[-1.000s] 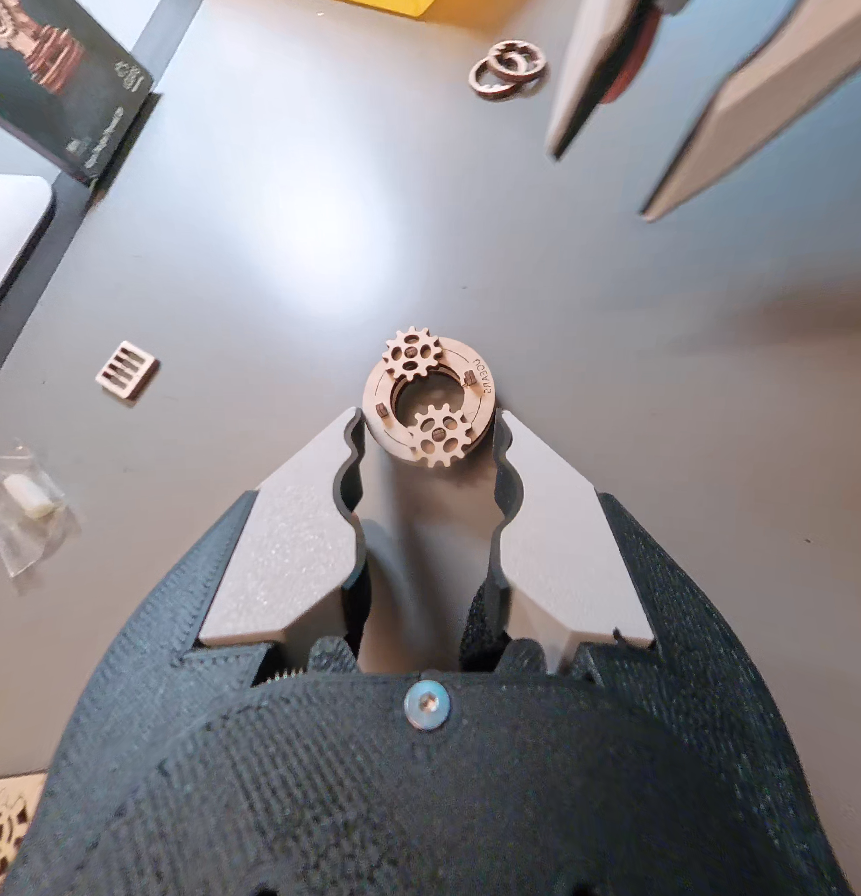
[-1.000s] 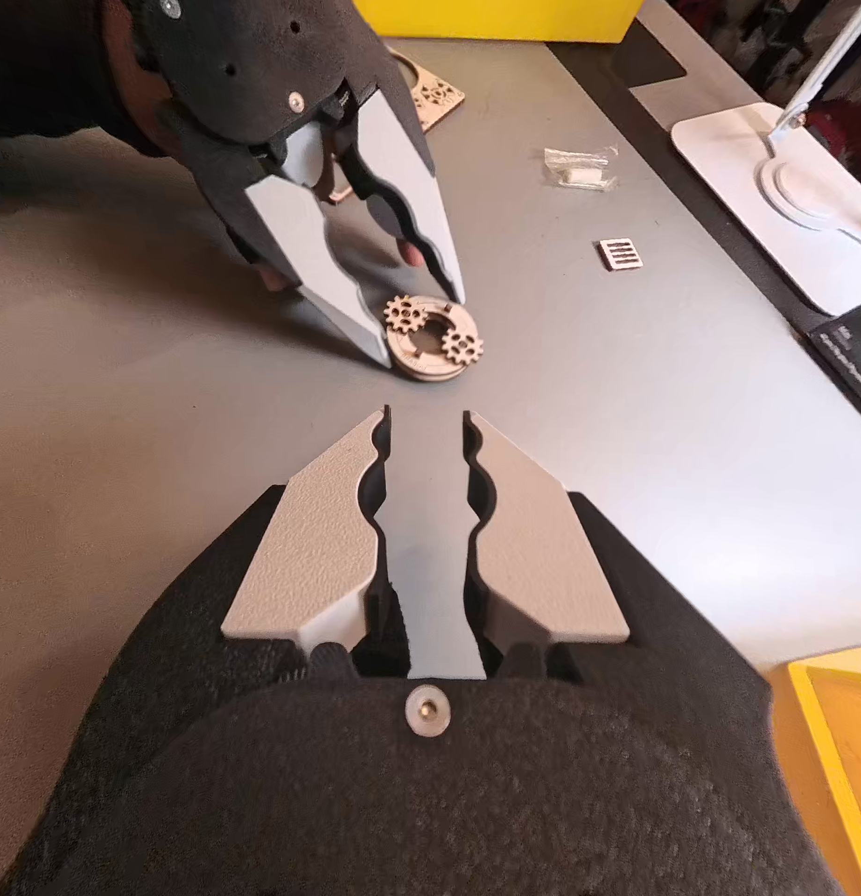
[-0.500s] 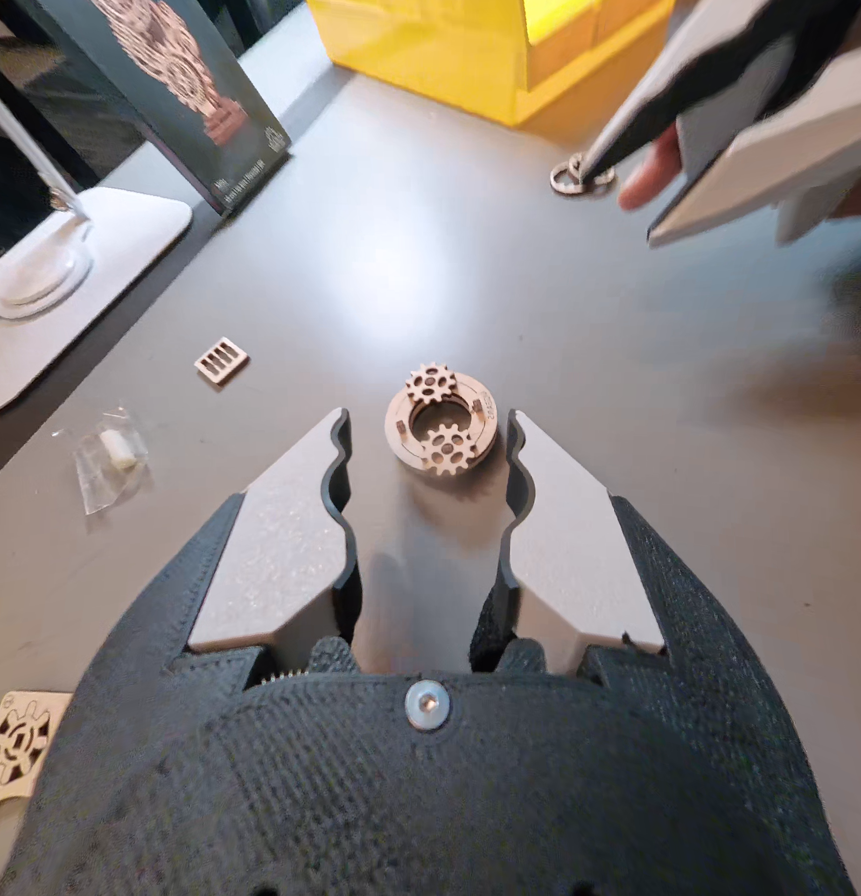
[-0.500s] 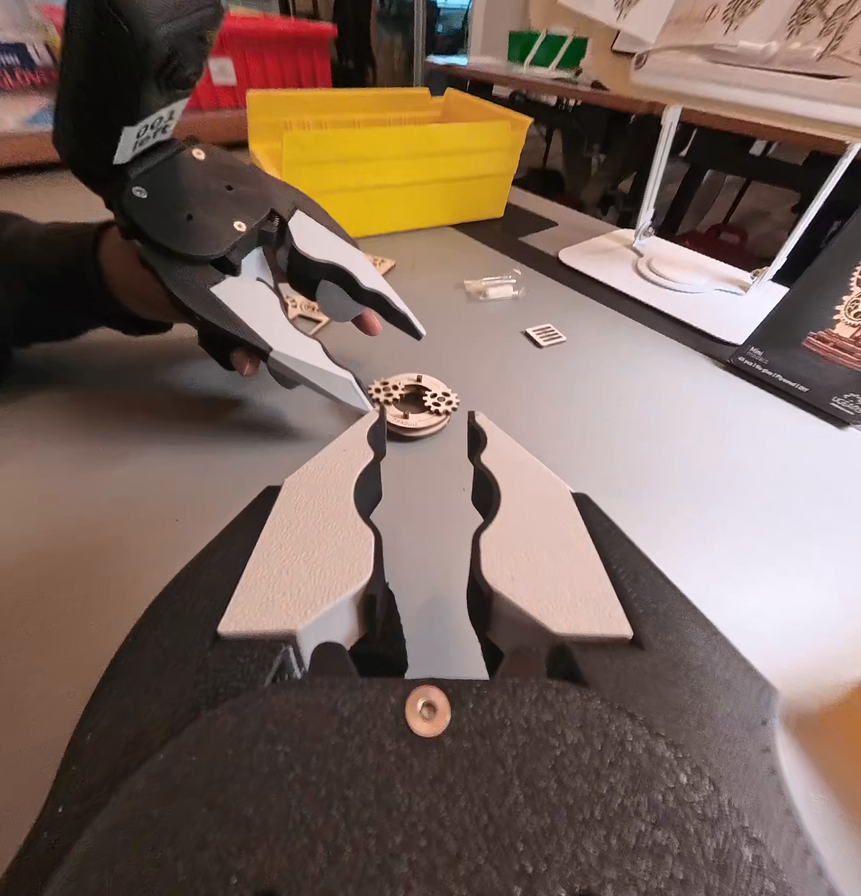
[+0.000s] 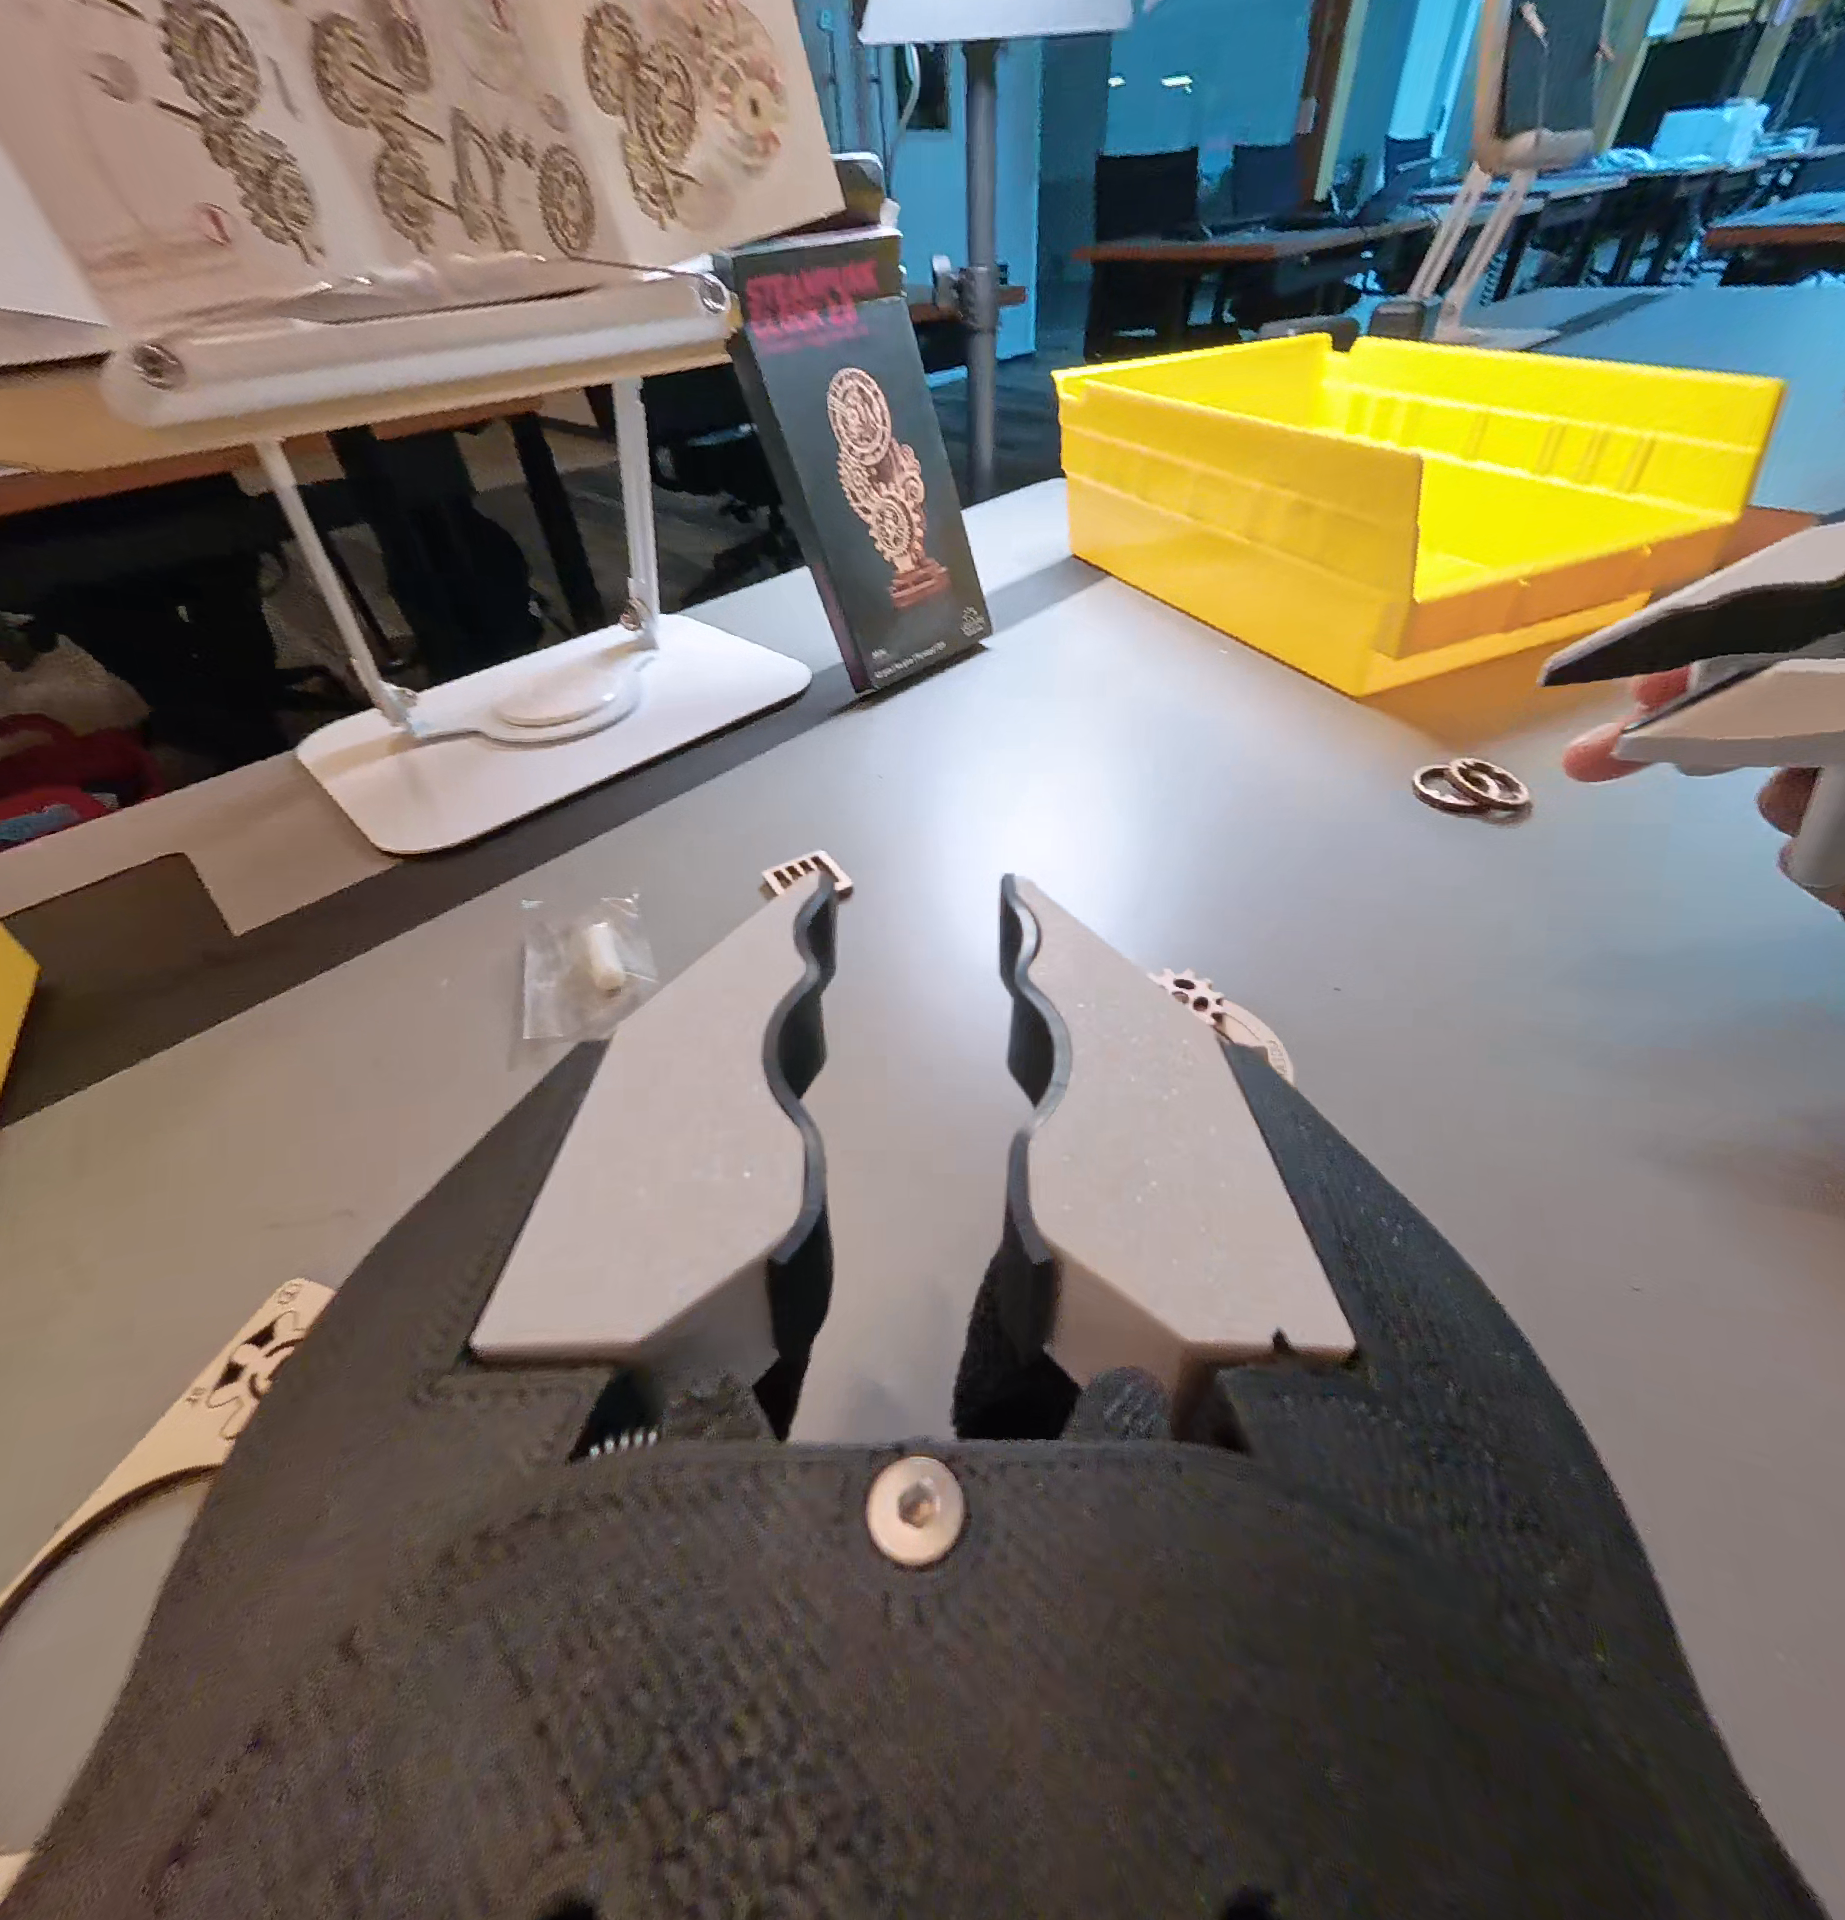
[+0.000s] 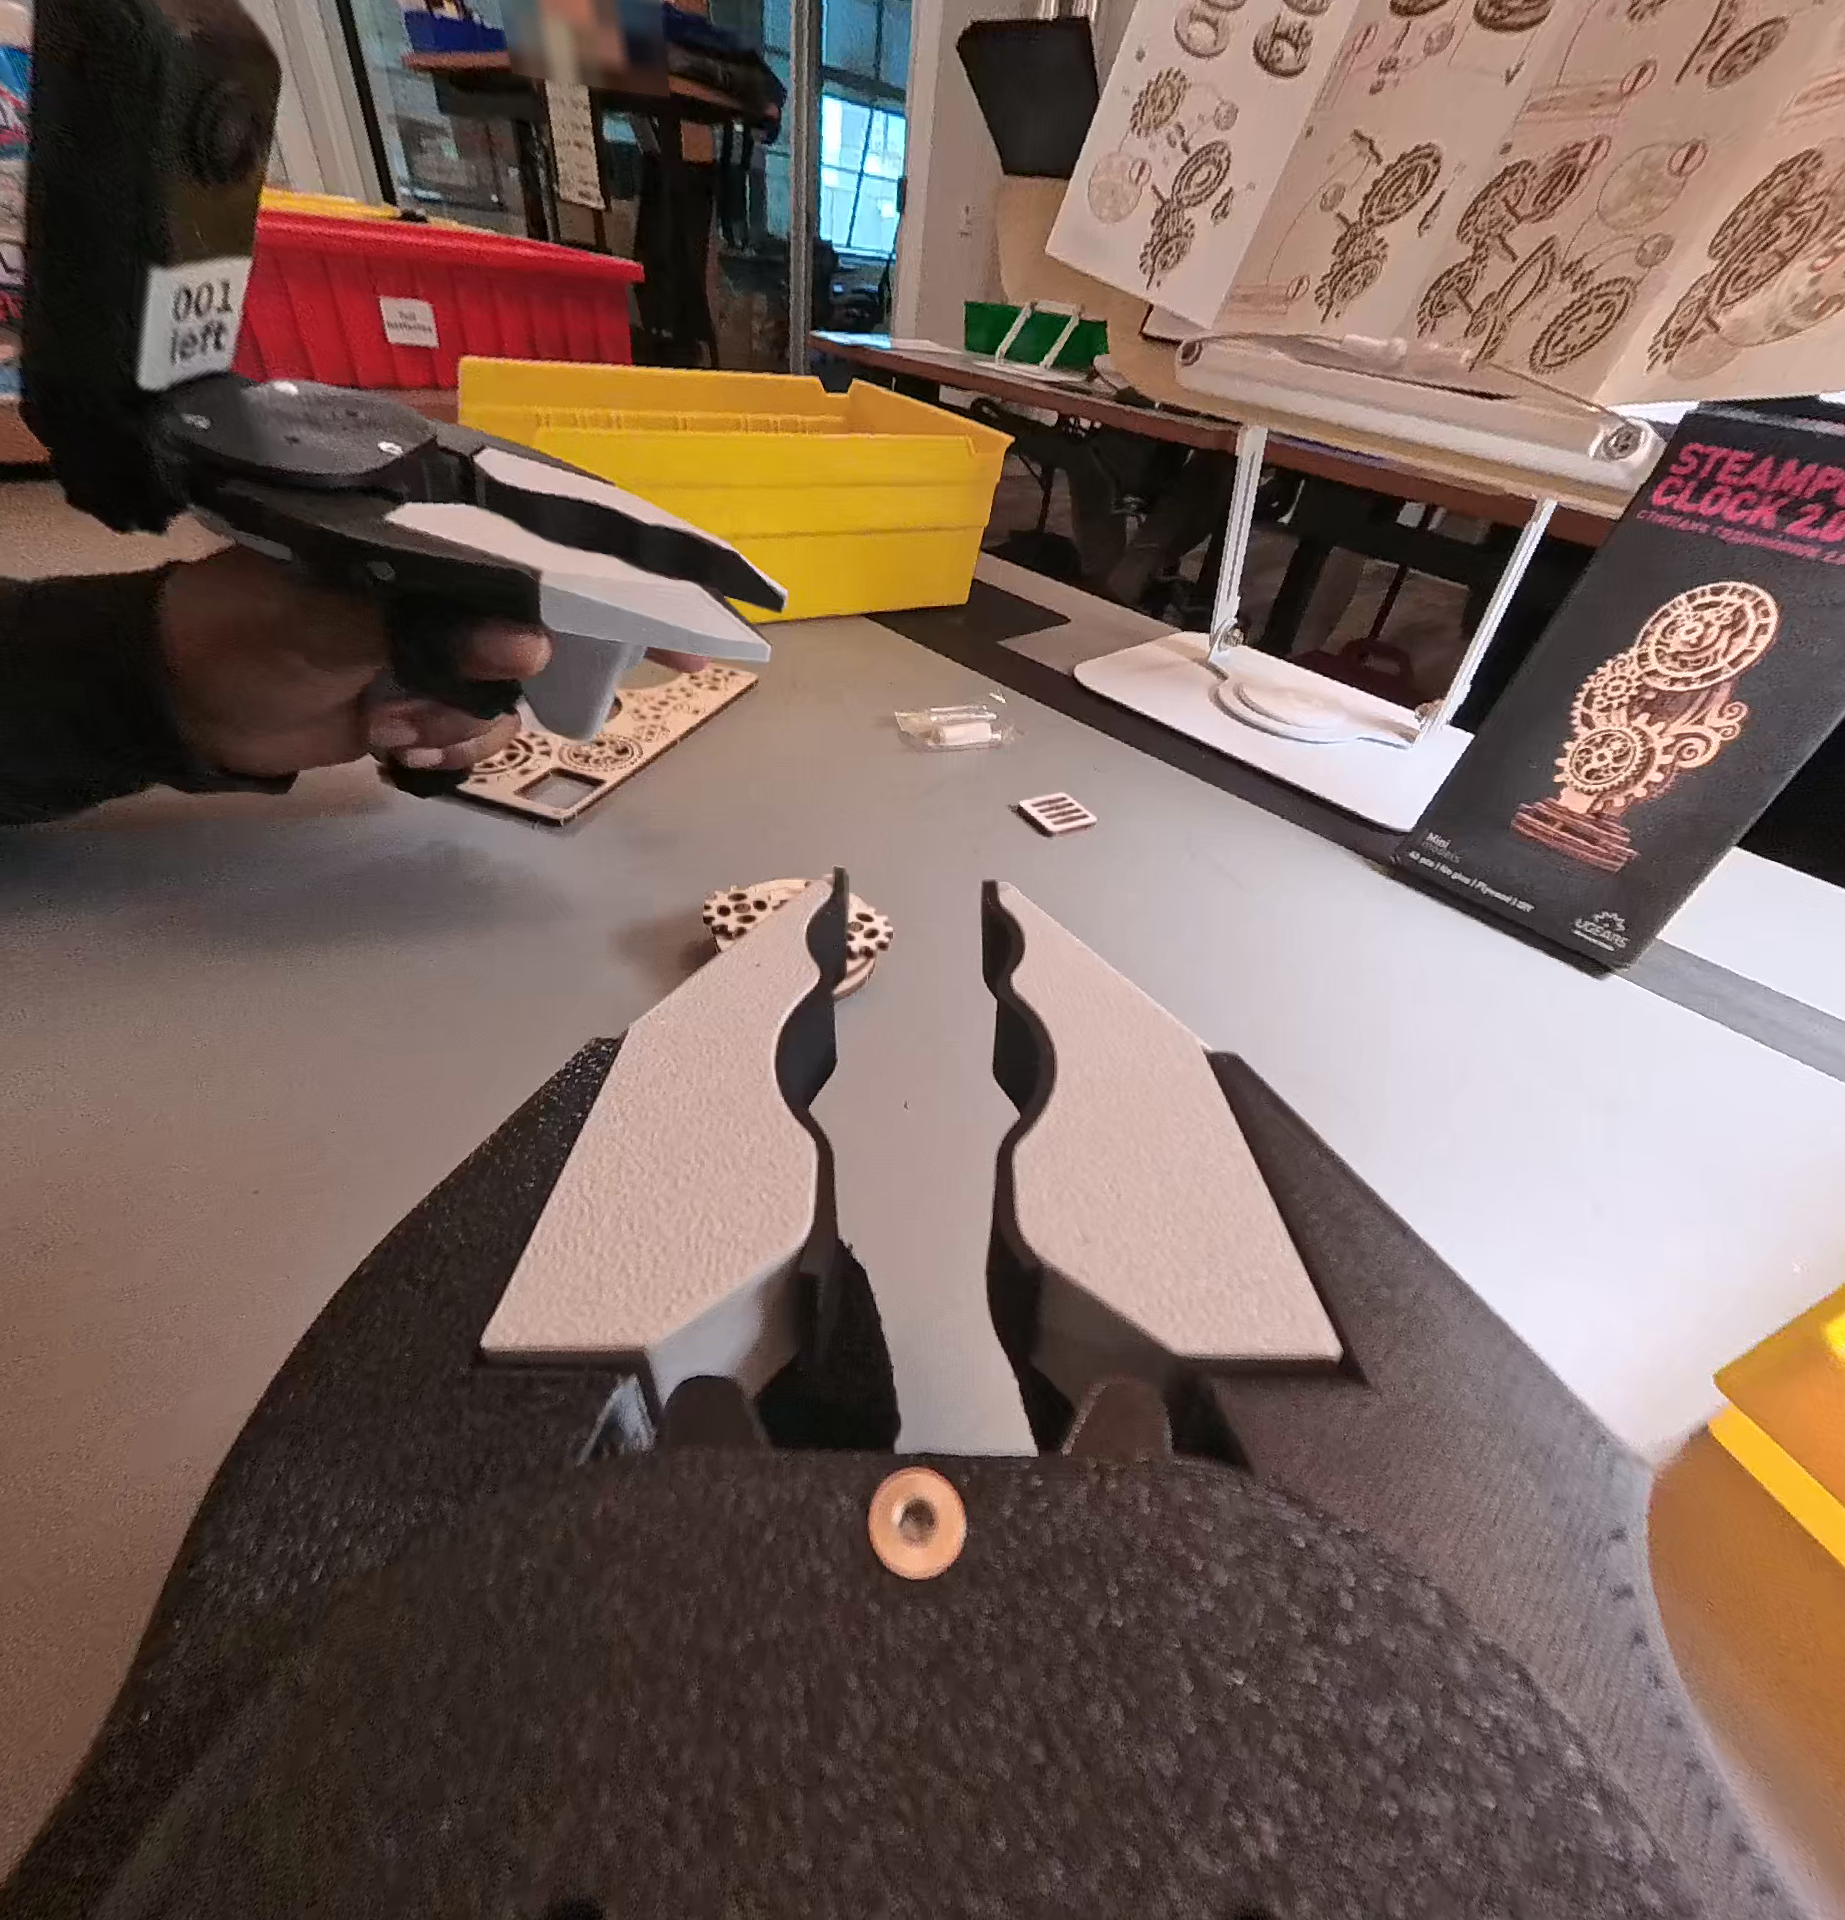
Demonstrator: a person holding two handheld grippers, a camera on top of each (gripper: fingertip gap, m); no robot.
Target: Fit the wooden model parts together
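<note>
Here both grippers, left (image 5: 913, 899) and right (image 6: 913, 899), hold nothing, fingers narrowly parted; one gear disc (image 6: 783, 925) carries two cogs.

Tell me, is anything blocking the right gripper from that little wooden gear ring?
Nothing visible does. The right gripper, open and empty, is just short of the gear ring, which lies on bare table; the left gripper hangs raised, well behind.

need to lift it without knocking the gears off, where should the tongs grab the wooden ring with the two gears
Grip the wooden ring by its outer rim, one finger on each side, coming from above. It lies flat on the table, and the gears sit on its top face, so edge contact probably avoids them.
</note>
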